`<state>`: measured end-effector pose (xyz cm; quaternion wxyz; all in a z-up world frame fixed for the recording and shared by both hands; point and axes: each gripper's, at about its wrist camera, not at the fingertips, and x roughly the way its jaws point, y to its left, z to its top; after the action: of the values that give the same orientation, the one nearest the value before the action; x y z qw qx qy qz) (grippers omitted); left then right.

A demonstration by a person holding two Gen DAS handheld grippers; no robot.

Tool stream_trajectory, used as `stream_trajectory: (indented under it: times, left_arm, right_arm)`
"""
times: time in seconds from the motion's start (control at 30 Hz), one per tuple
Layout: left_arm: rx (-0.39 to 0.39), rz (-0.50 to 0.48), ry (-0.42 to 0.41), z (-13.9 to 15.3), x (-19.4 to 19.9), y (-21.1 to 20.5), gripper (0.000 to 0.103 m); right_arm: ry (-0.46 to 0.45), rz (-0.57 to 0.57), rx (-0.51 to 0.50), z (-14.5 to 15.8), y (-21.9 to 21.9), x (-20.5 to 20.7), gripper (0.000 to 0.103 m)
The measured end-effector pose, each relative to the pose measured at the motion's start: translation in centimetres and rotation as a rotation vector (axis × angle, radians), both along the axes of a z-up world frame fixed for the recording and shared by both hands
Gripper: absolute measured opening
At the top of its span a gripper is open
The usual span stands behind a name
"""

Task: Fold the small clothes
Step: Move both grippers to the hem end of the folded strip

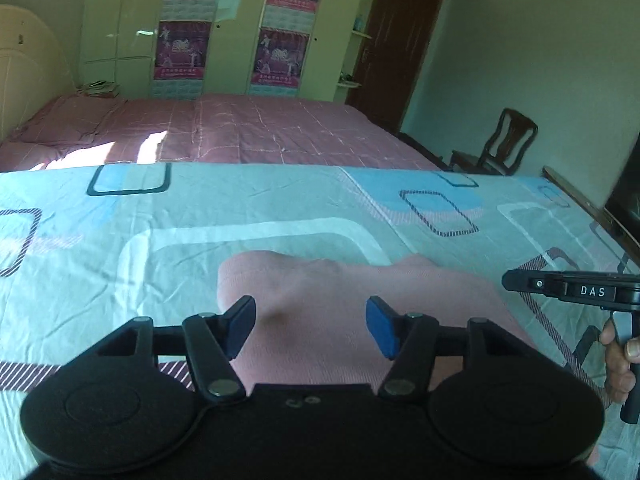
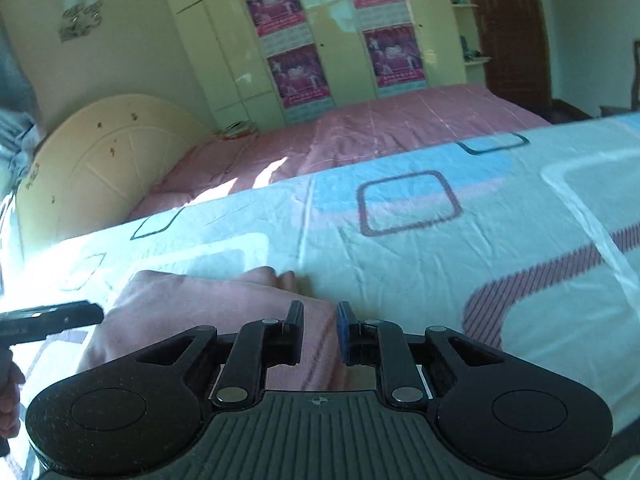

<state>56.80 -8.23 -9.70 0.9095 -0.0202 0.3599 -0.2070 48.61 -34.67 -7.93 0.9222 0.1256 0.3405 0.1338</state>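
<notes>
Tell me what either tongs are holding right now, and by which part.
Nothing. The left tongs are wide open above the pink garment; the right tongs stand slightly open over its right edge, with no fabric visibly pinched.

A pale patterned sheet [image 1: 280,208] covers the near surface. Beyond it stands a bed under a pink quilt [image 1: 248,128], a patch of sunlight at its left edge. A cream wardrobe [image 1: 120,20] with purple posters [image 1: 182,50] lines the far wall, beside a dark wooden door [image 1: 396,40] and chair [image 1: 504,144]. A curved cream headboard [image 2: 108,160] stands left.

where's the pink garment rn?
The pink garment lies on the patterned sheet, right ahead of both grippers: centre-bottom in the left wrist view, lower left in the right wrist view.
</notes>
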Motion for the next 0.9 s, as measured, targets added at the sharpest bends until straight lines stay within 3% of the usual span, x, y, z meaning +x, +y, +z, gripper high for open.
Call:
stream_trajectory:
  times: [0.1, 0.27, 0.37, 0.5, 0.57, 0.63, 0.7, 0.77, 0.9]
  left_arm:
    - [0.051, -0.028, 0.124, -2.7, 2.4, -1.5, 0.062]
    - [0.069, -0.003, 0.086, -2.5, 1.2, -1.3, 0.061]
    - [0.052, -0.023, 0.01, -0.7, -2.3, -0.5, 0.061]
    - [0.037, -0.016, 0.016, -0.4, -7.1, 0.9, 0.058]
    - [0.092, 0.009, 0.035, -1.3, -8.5, 0.9, 0.059]
    - [0.063, 0.043, 0.063, -2.2, -9.0, 1.3, 0.059]
    - [0.01, 0.082, 0.085, -2.5, -8.9, 1.9, 0.061]
    - [-0.005, 0.1, 0.095, -2.1, -8.8, 2.1, 0.06]
    - [0.02, 0.097, 0.06, -0.8, -10.5, 2.3, 0.058]
  right_arm:
    - [0.127, 0.066, -0.129, -2.6, 2.7, 2.7, 0.017]
    - [0.096, 0.061, -0.13, -3.0, 2.3, 2.1, 0.018]
    - [0.033, 0.046, -0.108, -1.3, 1.6, -0.5, 0.022]
    - [0.027, 0.102, -0.099, -0.3, 1.4, -5.0, 0.024]
    - [0.031, 0.107, -0.094, -0.2, 1.6, -6.9, 0.032]
    - [0.053, 0.116, -0.123, -1.2, 2.1, -8.0, 0.044]
    - [0.099, 0.097, -0.143, -2.6, 2.3, -8.1, 0.043]
    - [0.118, 0.07, -0.087, -3.1, 1.7, -8.1, 0.034]
    - [0.072, 0.054, -0.092, -0.4, 1.8, -10.0, 0.032]
